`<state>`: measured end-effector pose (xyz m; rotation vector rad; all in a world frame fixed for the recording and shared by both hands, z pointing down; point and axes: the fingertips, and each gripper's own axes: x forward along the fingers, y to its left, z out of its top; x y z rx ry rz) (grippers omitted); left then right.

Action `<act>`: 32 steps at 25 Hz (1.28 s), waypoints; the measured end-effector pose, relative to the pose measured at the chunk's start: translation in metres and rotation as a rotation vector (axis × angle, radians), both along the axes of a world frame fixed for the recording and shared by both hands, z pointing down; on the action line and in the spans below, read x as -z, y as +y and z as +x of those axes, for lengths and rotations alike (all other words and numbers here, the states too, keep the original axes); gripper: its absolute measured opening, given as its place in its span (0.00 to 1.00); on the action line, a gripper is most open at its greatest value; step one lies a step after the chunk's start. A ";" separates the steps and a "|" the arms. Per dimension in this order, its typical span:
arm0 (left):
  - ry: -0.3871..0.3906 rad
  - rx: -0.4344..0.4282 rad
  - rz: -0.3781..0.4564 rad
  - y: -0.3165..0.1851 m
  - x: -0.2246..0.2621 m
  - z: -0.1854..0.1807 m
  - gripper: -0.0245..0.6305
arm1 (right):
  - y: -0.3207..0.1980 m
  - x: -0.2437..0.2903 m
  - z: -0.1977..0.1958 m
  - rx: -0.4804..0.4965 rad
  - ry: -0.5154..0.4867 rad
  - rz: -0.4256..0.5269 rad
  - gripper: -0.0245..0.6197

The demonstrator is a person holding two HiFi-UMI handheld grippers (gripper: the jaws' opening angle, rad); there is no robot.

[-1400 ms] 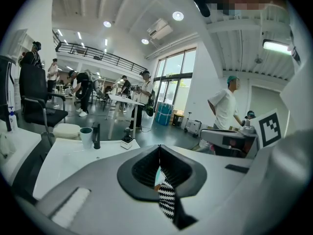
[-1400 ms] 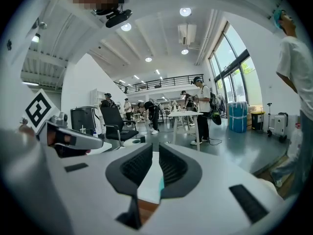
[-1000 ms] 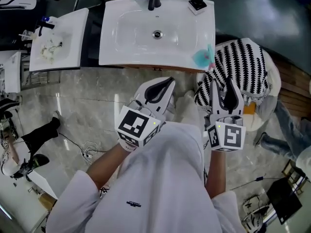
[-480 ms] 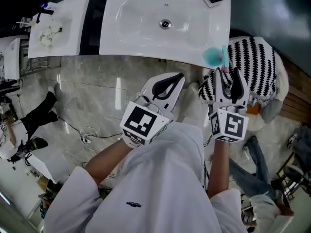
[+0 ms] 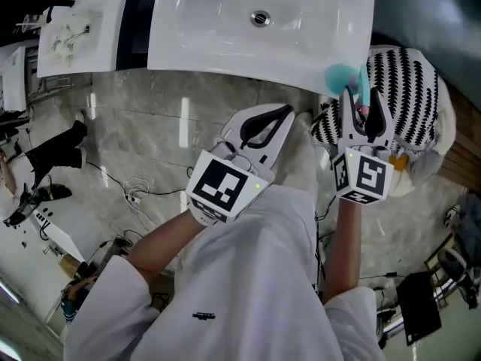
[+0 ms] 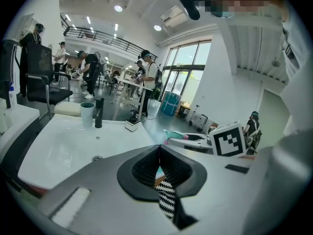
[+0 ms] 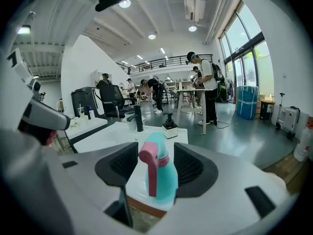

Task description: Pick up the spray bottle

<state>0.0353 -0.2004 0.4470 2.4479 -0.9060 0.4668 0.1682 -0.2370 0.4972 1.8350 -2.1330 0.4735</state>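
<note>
A teal spray bottle (image 7: 164,177) with a pink trigger head stands on the near right corner of the white sink (image 5: 225,32). It also shows in the head view (image 5: 340,76) and the left gripper view (image 6: 177,134). My right gripper (image 7: 155,153) is open wide. Its jaws stand on either side of the bottle, and neither pad touches it. In the head view the right gripper (image 5: 359,98) reaches the sink's corner. My left gripper (image 5: 288,111) hovers to the left over the floor, short of the sink's front edge. Its jaws (image 6: 159,147) are shut on nothing.
A black-and-white patterned bag (image 5: 409,89) lies right of the sink, under the right gripper. A dark tap (image 6: 99,113), a cup (image 6: 87,113) and a soap dispenser (image 6: 131,124) stand at the sink's back. A smaller basin (image 5: 75,28) sits left. Cables (image 5: 139,201) trail across the marble floor.
Both grippers have moved forward toward the sink. The right gripper's jaws have spread, and it has come up to the spray bottle, which now sits between its jaws.
</note>
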 end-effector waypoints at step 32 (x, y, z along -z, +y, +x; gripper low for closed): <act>-0.022 0.018 0.000 0.015 -0.010 -0.017 0.05 | -0.002 -0.012 0.001 0.009 0.034 -0.005 0.23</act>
